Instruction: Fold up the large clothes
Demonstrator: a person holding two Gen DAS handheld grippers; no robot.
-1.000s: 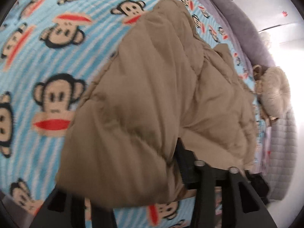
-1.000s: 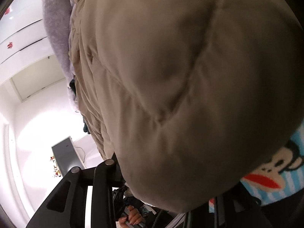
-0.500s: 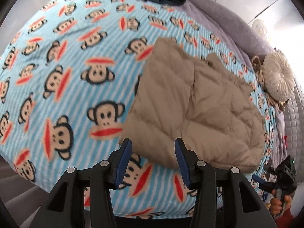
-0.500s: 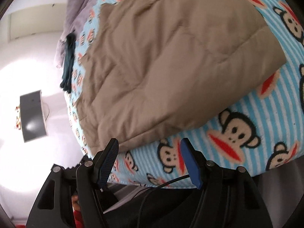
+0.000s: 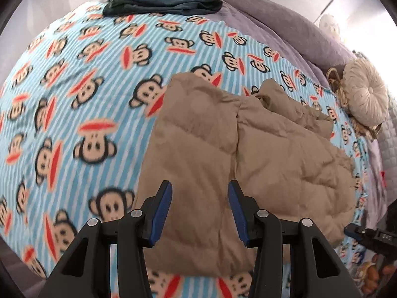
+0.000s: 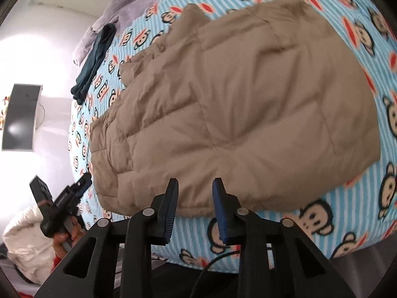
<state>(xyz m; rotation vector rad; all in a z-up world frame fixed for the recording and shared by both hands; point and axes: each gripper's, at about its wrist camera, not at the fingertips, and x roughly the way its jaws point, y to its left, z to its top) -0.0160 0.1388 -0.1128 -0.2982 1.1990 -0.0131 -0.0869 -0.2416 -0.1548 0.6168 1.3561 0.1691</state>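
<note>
Lying flat on the bed is a puffy tan coat [image 5: 223,154], folded over on itself, and nothing is holding it. Under it is a blue striped blanket [image 5: 74,99] with monkey faces all over. The left tongs [image 5: 199,198] hang just above the near edge of the coat with their two blue pads apart and nothing between them. The right tongs [image 6: 194,198] are at another edge of the coat, also with a gap between the pads and nothing in them. From the right side you can see the left tongs [image 6: 82,182] sticking out by the corner of the coat, with a hand [image 6: 63,238] around the handle. Far across the bed a dark green cloth [image 5: 161,2] lies folded near a purple cover [image 5: 285,24]. A round cream pillow [image 5: 364,94] sits at the side of the bed, well apart from the coat. A white heap [image 6: 24,243] lies low down by the bed.
</note>
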